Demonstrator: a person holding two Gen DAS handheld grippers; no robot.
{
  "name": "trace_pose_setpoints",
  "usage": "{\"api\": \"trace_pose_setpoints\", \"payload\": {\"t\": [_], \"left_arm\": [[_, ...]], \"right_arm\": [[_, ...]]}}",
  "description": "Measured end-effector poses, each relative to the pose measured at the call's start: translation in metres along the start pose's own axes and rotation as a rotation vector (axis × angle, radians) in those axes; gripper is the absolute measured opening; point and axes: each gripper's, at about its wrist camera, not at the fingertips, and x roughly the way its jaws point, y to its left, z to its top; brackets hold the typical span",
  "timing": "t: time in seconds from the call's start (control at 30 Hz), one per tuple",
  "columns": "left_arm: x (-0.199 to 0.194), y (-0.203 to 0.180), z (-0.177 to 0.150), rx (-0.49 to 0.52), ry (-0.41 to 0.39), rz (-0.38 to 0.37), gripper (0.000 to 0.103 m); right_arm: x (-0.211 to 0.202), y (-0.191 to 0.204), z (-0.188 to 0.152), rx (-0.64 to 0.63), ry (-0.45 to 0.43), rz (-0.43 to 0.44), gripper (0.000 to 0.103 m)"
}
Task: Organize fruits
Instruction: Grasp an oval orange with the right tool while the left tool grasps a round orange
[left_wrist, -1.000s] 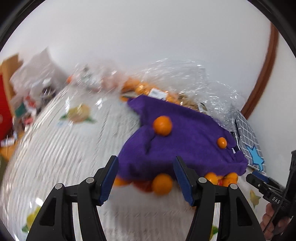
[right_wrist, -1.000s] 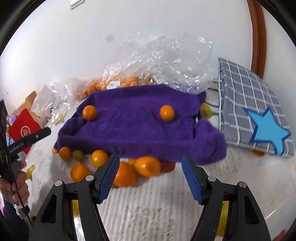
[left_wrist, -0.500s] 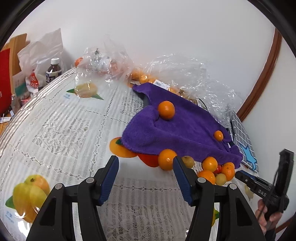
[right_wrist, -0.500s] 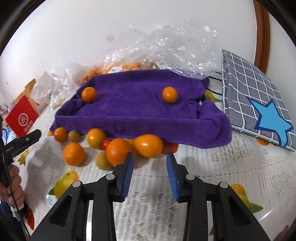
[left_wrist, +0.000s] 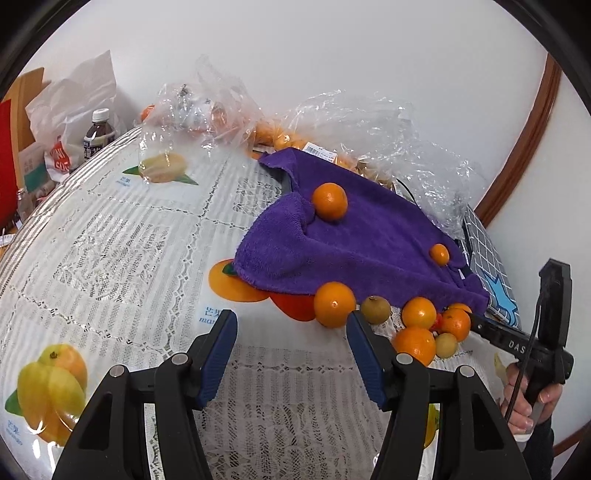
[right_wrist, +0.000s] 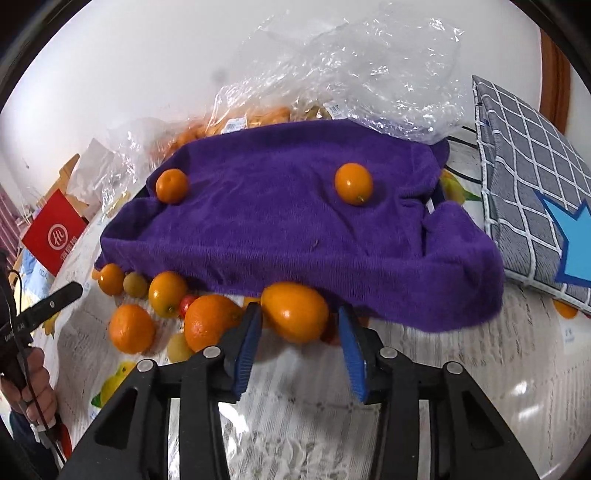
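Weighing the risks from biggest thing down, I worry first about the purple towel (right_wrist: 295, 236), whose front hem overhangs the loose fruit; if my right gripper (right_wrist: 301, 339) pushes in further its far tip could snag that hem and tip the two small oranges on top. Next, the fruit cluster (right_wrist: 177, 317) is packed tight, so closing could shove the neighbouring orange (right_wrist: 212, 325) and set it rolling. The target orange (right_wrist: 295, 310) lies between the right fingertips, jaws partly open, not clearly gripping. My left gripper (left_wrist: 291, 347) is spread wide and empty, another orange (left_wrist: 334, 304) just ahead of its right finger.
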Motion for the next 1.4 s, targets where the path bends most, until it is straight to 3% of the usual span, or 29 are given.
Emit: {"api": "trace_pose_setpoints", "payload": {"t": [0.17, 0.33, 0.43, 0.53, 0.63, 0.87, 1.1, 1.3, 1.4], "left_arm": [[0.002, -0.009, -0.001, 0.042, 0.017, -0.024, 0.060], [0.010, -0.023, -0.003, 0.093, 0.052, -0.072, 0.059], [0.023, -0.035, 0.002, 0.126, 0.071, -0.026, 0.058], [0.038, -0.042, 0.007, 0.131, 0.097, 0.052, 0.039], [0.044, -0.041, 0.010, 0.098, 0.101, 0.043, 0.030], [0.041, -0.028, 0.008, 0.030, 0.085, -0.016, 0.030], [0.033, -0.022, 0.006, -0.004, 0.046, -0.030, 0.030], [0.006, -0.021, 0.005, -0.024, -0.115, -0.047, 0.030], [0.002, -0.028, 0.007, -0.002, -0.140, -0.034, 0.030]], "right_arm": [[-0.001, 0.002, -0.002, -0.007, -0.011, 0.023, 0.038], [-0.018, 0.003, -0.016, -0.043, -0.067, -0.054, 0.038], [-0.031, 0.000, -0.025, -0.044, -0.097, -0.065, 0.038], [-0.040, -0.003, -0.032, -0.049, -0.117, -0.078, 0.038], [-0.043, -0.006, -0.037, -0.044, -0.120, -0.081, 0.038], [-0.034, -0.006, -0.038, -0.047, -0.067, -0.080, 0.038], [-0.033, 0.002, -0.040, -0.085, -0.062, -0.101, 0.038], [-0.037, 0.001, -0.041, -0.085, -0.084, -0.088, 0.038], [-0.041, 0.002, -0.041, -0.088, -0.106, -0.091, 0.038]]}}
